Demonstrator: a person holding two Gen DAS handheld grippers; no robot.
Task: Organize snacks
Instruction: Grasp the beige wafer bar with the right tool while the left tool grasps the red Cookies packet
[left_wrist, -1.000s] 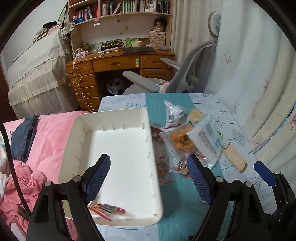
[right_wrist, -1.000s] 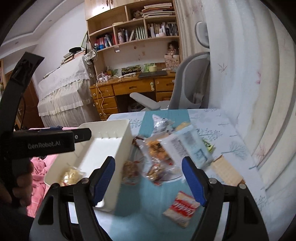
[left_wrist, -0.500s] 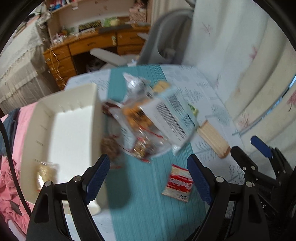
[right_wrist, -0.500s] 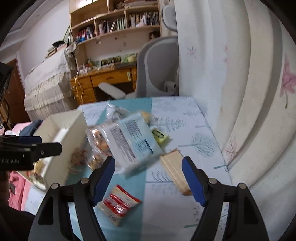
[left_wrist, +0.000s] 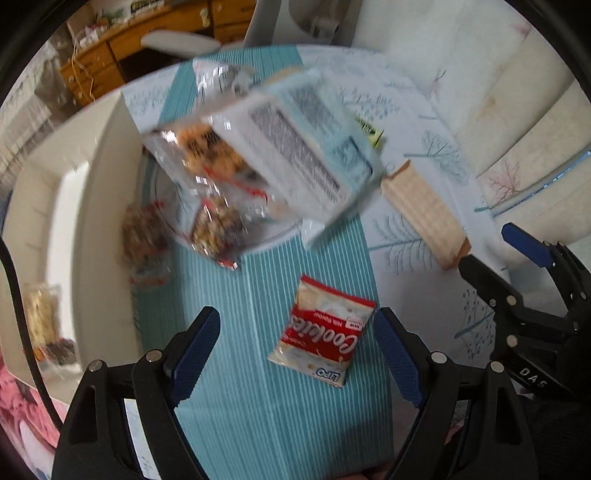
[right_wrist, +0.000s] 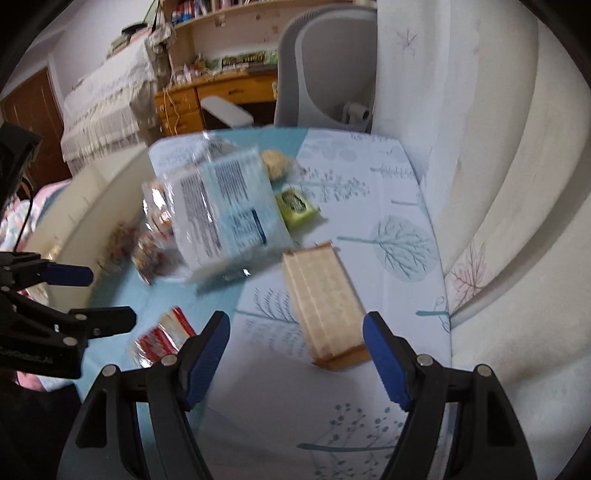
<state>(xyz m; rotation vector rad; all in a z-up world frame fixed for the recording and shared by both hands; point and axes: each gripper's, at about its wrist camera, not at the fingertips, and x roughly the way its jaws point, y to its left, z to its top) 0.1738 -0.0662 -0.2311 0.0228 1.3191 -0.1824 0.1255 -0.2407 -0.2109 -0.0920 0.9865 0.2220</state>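
Observation:
A red and white cookie packet (left_wrist: 323, 332) lies on the teal runner, just ahead of my open, empty left gripper (left_wrist: 297, 354); it also shows in the right wrist view (right_wrist: 162, 338). A tan wafer pack (right_wrist: 325, 306) lies on the tablecloth just ahead of my open, empty right gripper (right_wrist: 295, 354). A pile of snacks topped by a light blue bag (left_wrist: 306, 147) lies further back. The white bin (left_wrist: 92, 206) at the left holds a few packets (left_wrist: 40, 317).
A small green packet (right_wrist: 295, 205) lies beside the pile. A curtain (right_wrist: 498, 184) hangs along the table's right edge. A grey office chair (right_wrist: 325, 74) and a wooden desk stand behind the table. Pink bedding lies left of the bin.
Both grippers have swung right and down. The left moved from over the bin to the cookie packet; the right moved from the pile to the wafer pack. Both stayed open.

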